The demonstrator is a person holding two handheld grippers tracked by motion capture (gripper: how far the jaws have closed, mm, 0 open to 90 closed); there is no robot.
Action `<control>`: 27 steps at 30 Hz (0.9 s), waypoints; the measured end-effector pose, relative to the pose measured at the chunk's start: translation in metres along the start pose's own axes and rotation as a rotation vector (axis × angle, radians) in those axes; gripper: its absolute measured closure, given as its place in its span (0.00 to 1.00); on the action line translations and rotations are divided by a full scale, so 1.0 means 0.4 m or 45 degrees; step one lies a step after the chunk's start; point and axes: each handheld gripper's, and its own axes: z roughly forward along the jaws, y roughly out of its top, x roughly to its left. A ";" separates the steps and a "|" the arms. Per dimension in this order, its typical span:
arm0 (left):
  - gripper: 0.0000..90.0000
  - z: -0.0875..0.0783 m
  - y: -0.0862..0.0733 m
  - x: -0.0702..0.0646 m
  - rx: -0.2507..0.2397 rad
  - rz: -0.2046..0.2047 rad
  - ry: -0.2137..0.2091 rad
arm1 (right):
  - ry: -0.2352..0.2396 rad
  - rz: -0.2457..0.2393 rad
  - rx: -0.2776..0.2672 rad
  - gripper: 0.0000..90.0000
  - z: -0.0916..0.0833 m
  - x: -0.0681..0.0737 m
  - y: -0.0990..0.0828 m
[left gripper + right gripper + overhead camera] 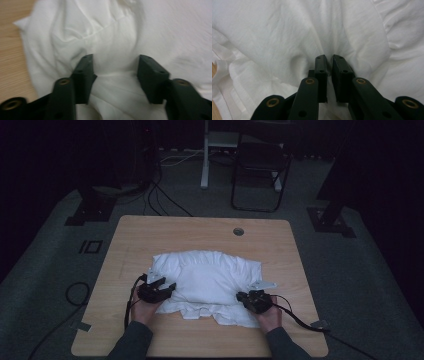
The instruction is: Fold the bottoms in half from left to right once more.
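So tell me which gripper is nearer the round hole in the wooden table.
Right. The right gripper sits below the hole, slightly to its right; the left gripper lies far off to its left.

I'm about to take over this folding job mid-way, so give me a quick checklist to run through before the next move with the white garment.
1. Right gripper has hold of the white garment: ok; its jaws stand nearly together with a pinch of cloth between them.
2. Left gripper has hold: not ok; its jaws stand apart over the cloth and do not press it.
3. Garment fully on the table: ok; no edge hangs over in the high view.
4. Garment lying flat: not ok; it is bunched, with wrinkled layers along the near edge.
5. Cables clear of the cloth: ok; they trail away toward the near table edge.
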 end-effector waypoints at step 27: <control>0.10 0.030 -0.009 0.089 0.078 -0.299 0.173 | 0.027 0.007 -0.020 0.91 -0.001 -0.007 -0.006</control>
